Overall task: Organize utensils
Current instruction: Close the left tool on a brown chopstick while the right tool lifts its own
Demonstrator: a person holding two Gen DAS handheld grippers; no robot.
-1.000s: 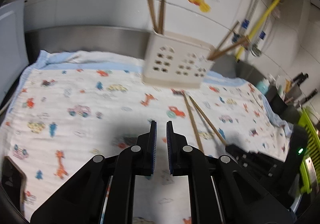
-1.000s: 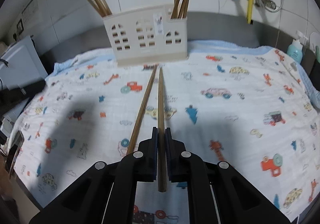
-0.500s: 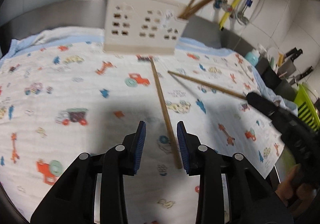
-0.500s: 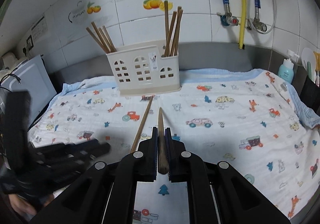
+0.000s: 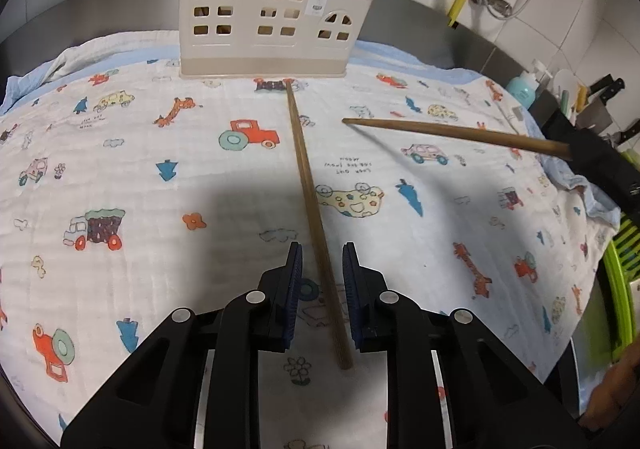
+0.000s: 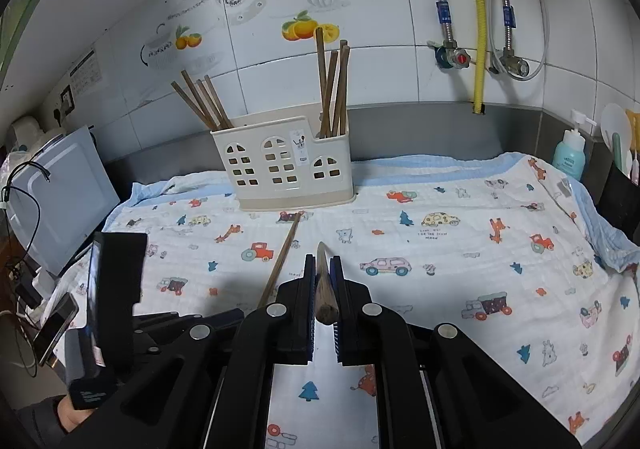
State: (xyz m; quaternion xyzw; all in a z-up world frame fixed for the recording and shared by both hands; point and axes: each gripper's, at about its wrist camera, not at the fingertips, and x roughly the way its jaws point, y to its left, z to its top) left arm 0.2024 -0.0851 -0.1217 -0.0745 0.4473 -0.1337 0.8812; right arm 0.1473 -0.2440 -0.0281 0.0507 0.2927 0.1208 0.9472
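A cream utensil holder with several wooden chopsticks in it stands at the back of the cloth. One chopstick lies flat on the cloth, pointing at the holder. My left gripper is open, low over the cloth, with its jaws on either side of this chopstick's near end. My right gripper is shut on a second chopstick and holds it in the air, tip toward the holder; this chopstick also shows in the left wrist view.
A patterned white cloth covers the counter. A teal soap bottle, knives and a green rack are at the right. A white appliance and a phone are at the left.
My left gripper has opened and moved forward and right until it straddles the lying chopstick. My right gripper has lifted its chopstick off the cloth and drawn back.
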